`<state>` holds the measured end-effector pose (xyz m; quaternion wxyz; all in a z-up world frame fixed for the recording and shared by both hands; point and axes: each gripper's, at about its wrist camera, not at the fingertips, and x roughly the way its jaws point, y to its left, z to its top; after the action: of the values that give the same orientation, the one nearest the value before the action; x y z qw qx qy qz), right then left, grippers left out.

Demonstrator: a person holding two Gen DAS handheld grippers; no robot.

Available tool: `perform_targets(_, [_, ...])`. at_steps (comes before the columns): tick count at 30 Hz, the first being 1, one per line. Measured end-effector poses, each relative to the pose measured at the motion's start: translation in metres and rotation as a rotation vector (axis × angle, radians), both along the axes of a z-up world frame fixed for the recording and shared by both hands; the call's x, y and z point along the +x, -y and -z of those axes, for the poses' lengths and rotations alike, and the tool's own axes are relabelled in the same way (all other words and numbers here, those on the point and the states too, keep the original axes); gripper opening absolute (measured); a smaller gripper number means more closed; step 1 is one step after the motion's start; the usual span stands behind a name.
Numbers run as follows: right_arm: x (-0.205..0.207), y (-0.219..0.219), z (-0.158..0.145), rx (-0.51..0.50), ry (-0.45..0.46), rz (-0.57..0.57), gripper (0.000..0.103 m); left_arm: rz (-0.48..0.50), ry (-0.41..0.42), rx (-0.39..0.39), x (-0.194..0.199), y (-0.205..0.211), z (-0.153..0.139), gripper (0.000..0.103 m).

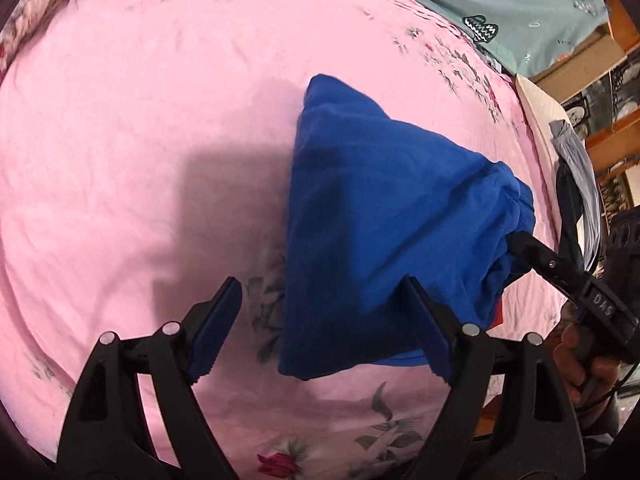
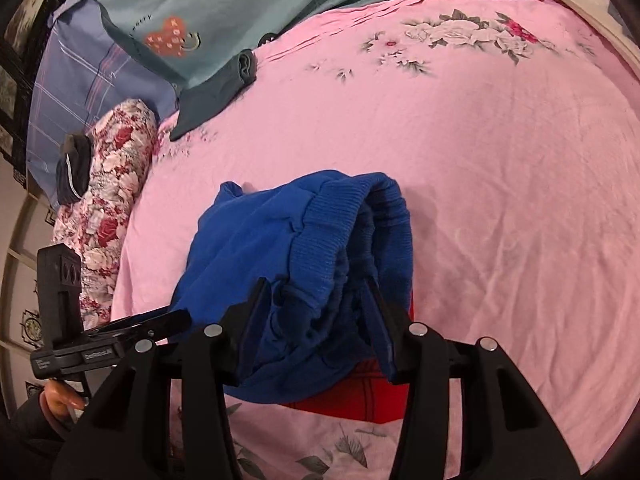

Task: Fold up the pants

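Note:
Blue pants (image 1: 376, 216) lie folded in a thick bundle on the pink floral bedsheet (image 1: 120, 140). My left gripper (image 1: 320, 308) is open, its right finger against the bundle's near edge, its left finger over bare sheet. In the right wrist view my right gripper (image 2: 316, 308) has its jaws closed on the bunched ribbed waistband of the pants (image 2: 304, 248). In the left wrist view the right gripper (image 1: 516, 240) grips the bundle's right end. A red patch (image 2: 360, 392) shows under the pants.
A teal patterned quilt (image 2: 224, 12) and a folded dark garment (image 2: 216, 92) lie at the far side of the bed. A floral bolster (image 2: 108, 200) and a blue plaid pillow (image 2: 80, 88) sit at left. Wooden furniture (image 1: 608, 52) stands beyond the bed's right edge.

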<state>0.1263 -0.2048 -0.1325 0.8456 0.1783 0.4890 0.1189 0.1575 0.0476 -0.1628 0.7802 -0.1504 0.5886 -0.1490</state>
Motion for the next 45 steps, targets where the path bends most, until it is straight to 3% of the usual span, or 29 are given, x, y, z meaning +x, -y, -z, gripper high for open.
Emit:
perform_targets(1, [0.001, -0.002, 0.000, -0.018, 0.001, -0.002, 0.048, -0.002, -0.007, -0.007, 0.001, -0.001, 0.001, 0.083])
perform_targets(3, [0.002, -0.005, -0.001, -0.048, 0.011, -0.008, 0.038, -0.004, -0.019, -0.015, 0.001, 0.000, 0.004, 0.083])
perform_targets(5, [0.003, -0.005, -0.004, -0.084, 0.009, -0.015, 0.019, -0.006, -0.039, -0.024, 0.000, -0.003, 0.008, 0.083])
perform_targets(8, [-0.007, 0.002, -0.021, -0.052, 0.029, -0.015, 0.012, -0.001, -0.065, -0.030, -0.001, -0.004, 0.013, 0.085])
perform_targets(11, [-0.026, 0.011, -0.032, -0.010, 0.042, -0.016, 0.012, 0.017, -0.065, -0.038, -0.002, -0.002, 0.013, 0.085])
perform_targets(14, [-0.032, 0.016, -0.001, -0.040, -0.028, 0.006, 0.012, 0.033, -0.079, -0.031, -0.003, 0.000, 0.016, 0.087])
perform_targets(16, [-0.030, 0.023, 0.026, -0.025, -0.081, 0.039, 0.018, 0.043, -0.086, -0.023, -0.003, 0.001, 0.017, 0.087])
perform_targets(18, [-0.031, 0.030, 0.022, 0.024, -0.090, 0.059, 0.023, 0.054, -0.063, -0.007, -0.003, 0.001, 0.010, 0.087])
perform_targets(19, [-0.032, 0.033, 0.016, 0.043, -0.096, 0.060, 0.033, 0.060, -0.044, 0.008, -0.004, 0.002, 0.005, 0.086])
perform_targets(20, [-0.034, 0.036, 0.006, 0.037, -0.091, 0.071, 0.037, 0.068, -0.011, 0.041, -0.006, 0.001, -0.003, 0.085])
perform_targets(24, [-0.041, 0.042, -0.035, 0.010, 0.012, 0.080, 0.037, 0.086, 0.129, 0.111, -0.010, 0.004, -0.037, 0.085])
perform_targets(26, [-0.038, 0.035, -0.052, 0.011, 0.088, 0.056, 0.037, 0.117, 0.197, 0.089, -0.009, 0.016, -0.052, 0.085])
perform_targets(30, [-0.010, 0.009, -0.061, 0.007, 0.145, -0.015, 0.037, 0.208, 0.220, 0.045, -0.002, 0.051, -0.052, 0.085])
perform_targets(32, [0.007, 0.001, -0.051, 0.007, 0.130, -0.050, 0.037, 0.249, 0.206, 0.055, -0.001, 0.066, -0.043, 0.085])
perform_targets(34, [0.026, -0.001, -0.025, -0.007, 0.057, -0.051, 0.037, 0.299, 0.164, 0.058, -0.003, 0.080, -0.028, 0.085])
perform_targets(36, [0.037, 0.002, 0.003, -0.054, -0.006, -0.033, 0.032, 0.331, 0.185, 0.104, -0.008, 0.086, -0.020, 0.085])
perform_targets(38, [0.041, 0.013, 0.027, -0.040, -0.033, -0.018, 0.017, 0.357, 0.199, 0.131, -0.013, 0.089, -0.013, 0.086])
perform_targets(41, [0.042, 0.028, 0.035, 0.050, -0.045, 0.015, 0.009, 0.384, 0.237, 0.168, -0.022, 0.094, -0.008, 0.086])
perform_targets(43, [0.044, 0.031, 0.033, 0.064, -0.067, 0.017, 0.009, 0.401, 0.253, 0.184, -0.026, 0.093, -0.014, 0.086])
perform_targets(45, [0.046, 0.027, 0.019, 0.052, -0.089, 0.008, 0.014, 0.348, 0.275, 0.135, -0.028, 0.076, -0.033, 0.086])
